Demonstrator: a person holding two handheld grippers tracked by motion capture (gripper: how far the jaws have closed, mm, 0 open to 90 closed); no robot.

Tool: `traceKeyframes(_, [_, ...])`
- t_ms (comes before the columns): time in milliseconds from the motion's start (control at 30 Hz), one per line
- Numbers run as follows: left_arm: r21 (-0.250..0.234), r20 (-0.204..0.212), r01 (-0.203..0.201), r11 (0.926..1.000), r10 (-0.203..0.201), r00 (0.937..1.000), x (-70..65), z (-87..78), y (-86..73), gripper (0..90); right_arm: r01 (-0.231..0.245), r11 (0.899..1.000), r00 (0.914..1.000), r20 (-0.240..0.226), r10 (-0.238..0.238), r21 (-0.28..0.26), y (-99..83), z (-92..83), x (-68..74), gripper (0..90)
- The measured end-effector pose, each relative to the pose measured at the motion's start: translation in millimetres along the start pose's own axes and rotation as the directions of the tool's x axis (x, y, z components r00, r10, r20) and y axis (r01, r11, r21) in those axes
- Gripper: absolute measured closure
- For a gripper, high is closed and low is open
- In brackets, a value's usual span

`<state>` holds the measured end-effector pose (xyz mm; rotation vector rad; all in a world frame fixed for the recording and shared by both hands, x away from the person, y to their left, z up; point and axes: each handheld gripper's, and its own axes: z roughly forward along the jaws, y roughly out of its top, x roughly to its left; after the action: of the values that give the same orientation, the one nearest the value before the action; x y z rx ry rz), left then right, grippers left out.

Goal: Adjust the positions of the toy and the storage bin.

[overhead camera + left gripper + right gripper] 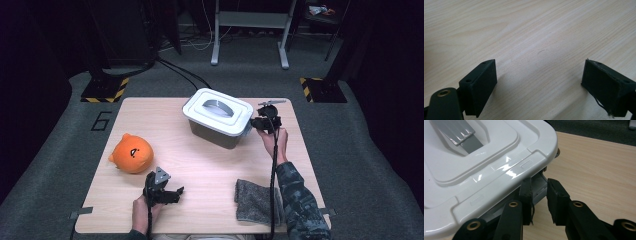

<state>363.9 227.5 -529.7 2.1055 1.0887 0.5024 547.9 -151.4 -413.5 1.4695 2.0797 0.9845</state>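
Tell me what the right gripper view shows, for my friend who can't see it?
The right gripper has its two black jaws nearly closed on a grey latch under the edge of a white lid on a storage box. The lid has a grey handle, and the box sits on a light wooden table.

A lab: hazard-striped stand bases [105, 90] and cables [185, 72] ring the table [210, 165].

Glossy white plastic lid [474, 170] on the bin; pale matt wood-grain surface [536, 32]; fuzzy orange plush toy [132, 153]; rough grey cloth [254, 201]; matt black tongs [539, 195].
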Motion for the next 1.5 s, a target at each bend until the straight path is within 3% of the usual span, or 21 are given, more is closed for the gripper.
traceKeyframes(867, [0.001,0.001,0.004,1.0000,-0.004,1.0000,-0.2,-0.1,-0.1,12.3,0.009,1.000,0.9999,0.010,-0.009,0.007,-6.1,-8.8,-8.8,72.7])
traceKeyframes(967, [0.001,0.003,0.006,1.0000,-0.006,1.0000,-0.3,-0.1,-0.1,12.3,0.018,1.000,0.9994,0.029,-0.018,0.010,-5.2,-10.0,-9.9,61.8])
traceKeyframes(1100, [0.001,0.003,0.006,1.0000,-0.006,1.0000,-0.4,-0.1,-0.1,12.3,0.043,0.999,0.9989,-0.017,-0.043,-0.016,-4.7,-16.8,-16.1,46.8])
traceKeyframes(1133, [0.002,0.003,0.006,1.0000,-0.006,1.0000,-0.4,-0.1,-0.1,12.3,0.033,0.999,0.9993,-0.017,-0.033,-0.019,-3.5,-18.8,-14.1,43.3])
traceKeyframes(1267, [0.001,0.003,0.007,1.0000,-0.007,1.0000,-0.4,-0.1,-0.1,12.3,0.096,0.995,0.9941,-0.048,-0.097,-0.038,2.8,-23.1,-7.9,34.3])
traceKeyframes(1500, [0.002,0.003,0.006,1.0000,-0.006,1.0000,-0.4,-0.1,-0.1,12.3,0.161,0.986,0.9814,-0.100,-0.164,-0.035,16.4,-15.8,14.3,26.1])
